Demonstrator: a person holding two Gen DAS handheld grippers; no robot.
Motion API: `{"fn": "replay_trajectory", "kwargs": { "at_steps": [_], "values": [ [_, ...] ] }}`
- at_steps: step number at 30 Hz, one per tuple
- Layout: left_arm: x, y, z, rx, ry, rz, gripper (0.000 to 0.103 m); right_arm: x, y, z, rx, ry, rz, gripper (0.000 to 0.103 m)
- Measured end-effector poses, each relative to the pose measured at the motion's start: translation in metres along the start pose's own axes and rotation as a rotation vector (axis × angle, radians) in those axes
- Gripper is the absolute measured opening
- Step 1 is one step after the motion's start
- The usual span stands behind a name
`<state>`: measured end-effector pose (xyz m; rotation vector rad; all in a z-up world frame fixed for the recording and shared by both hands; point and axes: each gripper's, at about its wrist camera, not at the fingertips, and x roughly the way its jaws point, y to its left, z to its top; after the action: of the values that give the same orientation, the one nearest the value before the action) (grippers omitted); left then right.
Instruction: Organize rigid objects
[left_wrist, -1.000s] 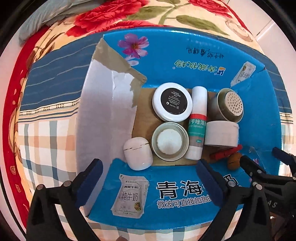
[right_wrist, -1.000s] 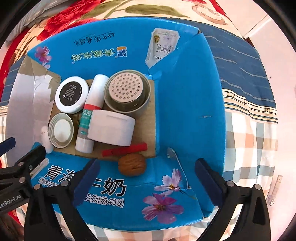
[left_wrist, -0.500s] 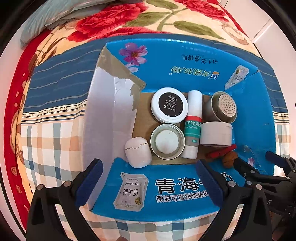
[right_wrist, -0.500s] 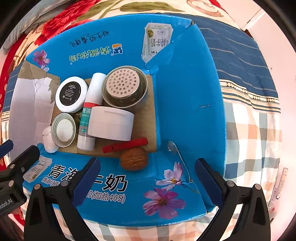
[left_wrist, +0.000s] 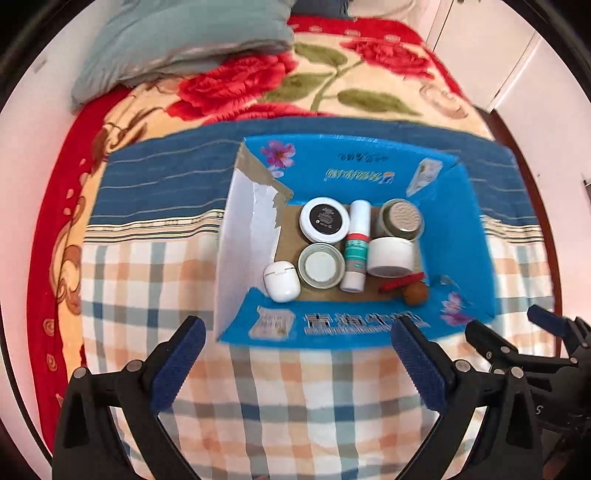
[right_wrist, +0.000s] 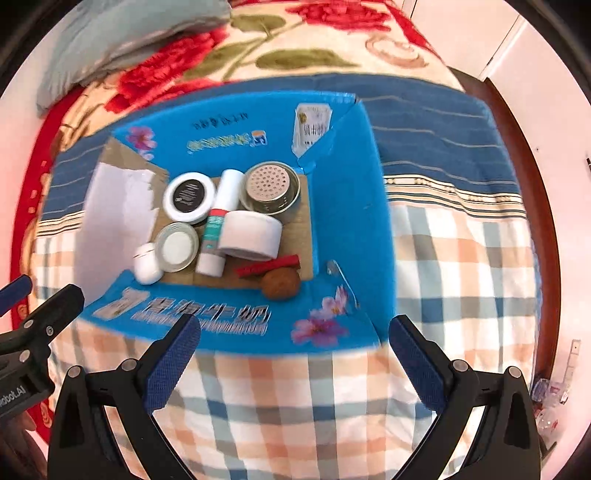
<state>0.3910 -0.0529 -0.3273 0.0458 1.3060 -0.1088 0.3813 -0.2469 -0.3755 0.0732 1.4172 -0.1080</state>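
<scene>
bed: plaid sheet (left_wrist: 295, 398) | rose blanket (left_wrist: 332, 85) | grey pillow (left_wrist: 177, 40) | white cabinet doors (left_wrist: 491, 48)

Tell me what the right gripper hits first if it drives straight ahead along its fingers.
Likely the near flap of the blue box, just ahead of the open right gripper, with the walnut beyond it. Depth is unclear; if high enough, it could clear the flap.

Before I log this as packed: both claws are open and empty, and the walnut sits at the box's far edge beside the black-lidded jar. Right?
Not quite. The walnut sits at the box's near edge, beside the red stick, as the right wrist view shows. Both claws are open and empty.
</scene>
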Motion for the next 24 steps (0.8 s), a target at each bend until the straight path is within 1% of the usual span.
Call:
{"fn": "replay_trajectory", "kwargs": {
  "at_steps": [2,6,8,9,14,18,24],
  "values": [
    [-0.027,-0.001,-0.009,-0.001,-0.033,0.009,0.103,-0.02,0.001,-0.011,0.004,-0.014,0.006,0.103],
    [-0.084,-0.005,-0.023,-0.006,-0.09,0.017,0.103,-0.077,-0.004,-0.037,0.014,-0.069,0.028,0.103],
    [-0.107,-0.006,-0.028,-0.004,-0.106,0.018,0.103,-0.1,-0.006,-0.046,0.018,-0.089,0.033,0.103],
    [-0.122,-0.007,-0.032,-0.011,-0.118,0.024,0.103,-0.118,-0.008,-0.053,0.027,-0.104,0.045,0.103],
    [-0.181,-0.006,-0.051,-0.034,-0.141,0.004,0.103,-0.189,-0.01,-0.08,0.034,-0.148,0.086,0.103],
    [-0.232,-0.009,-0.063,-0.03,-0.177,0.007,0.103,-0.254,-0.012,-0.106,0.031,-0.201,0.106,0.103],
    [-0.307,-0.018,-0.071,-0.007,-0.211,0.009,0.103,-0.337,-0.011,-0.132,0.01,-0.223,0.135,0.103]
  ]
}}
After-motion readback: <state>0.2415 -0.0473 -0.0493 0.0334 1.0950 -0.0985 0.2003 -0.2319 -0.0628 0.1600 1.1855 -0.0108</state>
